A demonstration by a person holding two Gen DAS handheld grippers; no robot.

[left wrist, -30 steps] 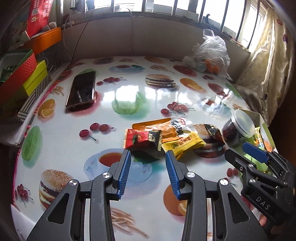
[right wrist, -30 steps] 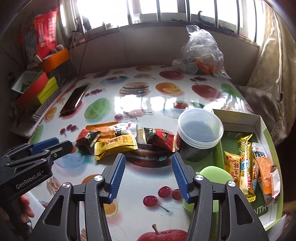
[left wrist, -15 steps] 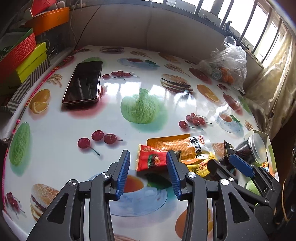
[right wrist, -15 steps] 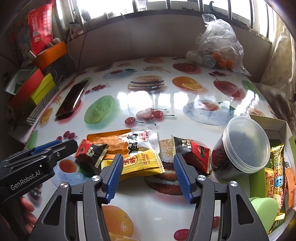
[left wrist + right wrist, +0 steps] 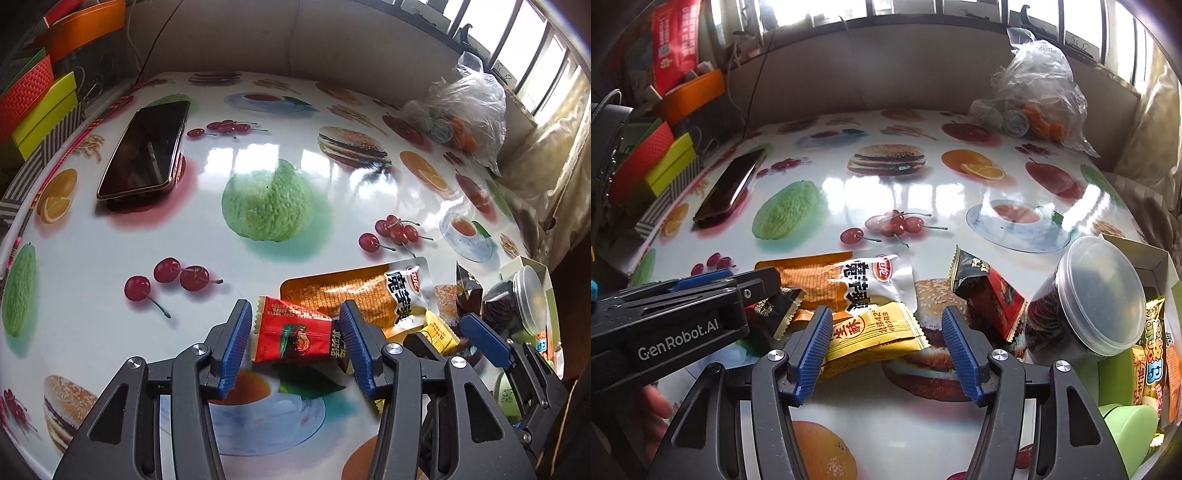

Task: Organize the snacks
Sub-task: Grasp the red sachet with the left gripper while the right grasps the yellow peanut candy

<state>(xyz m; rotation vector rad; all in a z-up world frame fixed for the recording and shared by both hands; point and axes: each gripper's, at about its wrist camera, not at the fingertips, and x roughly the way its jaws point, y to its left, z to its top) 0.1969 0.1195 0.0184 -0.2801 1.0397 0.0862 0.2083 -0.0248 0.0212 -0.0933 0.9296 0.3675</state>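
- Left gripper point(image 5: 293, 338), jaws just widening, straddles a red snack packet point(image 5: 291, 334) on the table point(image 5: 258, 110), without pressing it.
- Right gripper point(image 5: 886, 349), also just widening, brackets a yellow packet point(image 5: 875, 332), near the snack box point(image 5: 1160, 266) at right.

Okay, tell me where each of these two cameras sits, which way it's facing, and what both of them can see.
Left wrist: on the left gripper, angled down at the table; its just-opening jaws straddle the red snack packet, pads not pressing. The right gripper shows at right.
Right wrist: on the right gripper, angled down; its just-opening jaws stand around the yellow snack packet. The left gripper and a hand show at left.
Shared: the orange snack pouch, phone, lidded jar, plastic bag.
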